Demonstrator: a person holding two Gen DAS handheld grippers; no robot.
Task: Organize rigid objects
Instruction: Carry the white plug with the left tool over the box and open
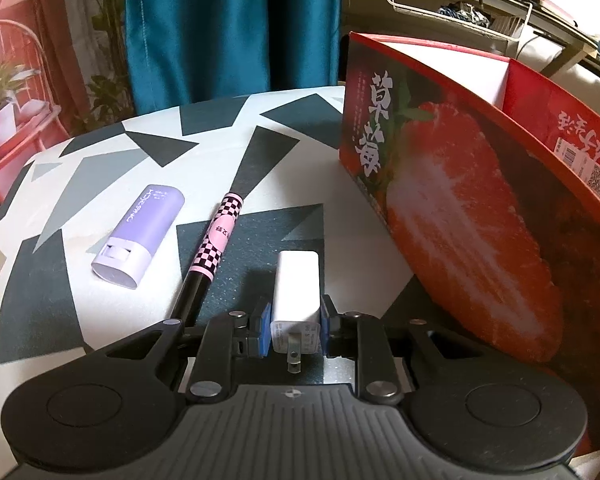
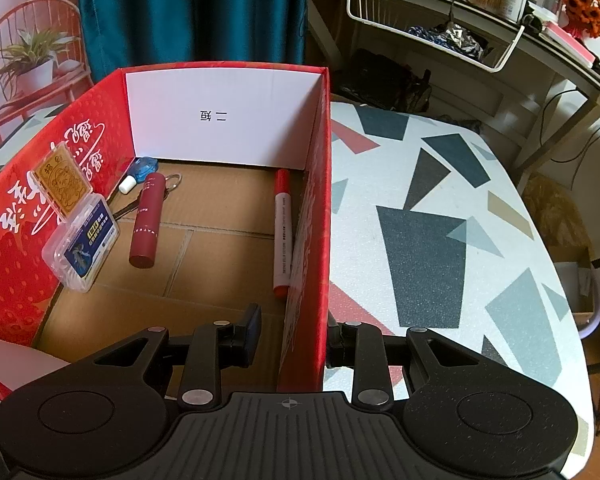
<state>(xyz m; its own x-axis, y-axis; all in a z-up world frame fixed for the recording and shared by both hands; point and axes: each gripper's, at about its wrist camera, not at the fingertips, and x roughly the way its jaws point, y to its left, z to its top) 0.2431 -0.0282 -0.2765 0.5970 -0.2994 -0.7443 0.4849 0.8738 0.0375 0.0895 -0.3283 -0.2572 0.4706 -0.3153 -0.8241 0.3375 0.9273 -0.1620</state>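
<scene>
My left gripper (image 1: 293, 330) is shut on a white plug charger (image 1: 297, 286), its prongs pointing back at the camera, just over the table. A pink checkered pen (image 1: 216, 240) and a purple tube (image 1: 138, 232) lie on the table to its left. The red strawberry box (image 1: 480, 216) stands to its right. My right gripper (image 2: 294, 336) straddles the right wall of that box (image 2: 316, 216); the jaws sit on either side of the wall. Inside lie a red marker (image 2: 281, 232), a dark red tube (image 2: 146, 220), a clear plastic case (image 2: 82, 248), a gold card (image 2: 62, 178) and a blue-white item (image 2: 140, 172).
The round table (image 2: 440, 200) has a geometric-patterned cloth. A teal curtain (image 1: 228, 28) hangs behind. A red chair with a plant (image 1: 4, 112) stands at the left. A cluttered shelf with a wire basket (image 2: 440, 28) is at the back right.
</scene>
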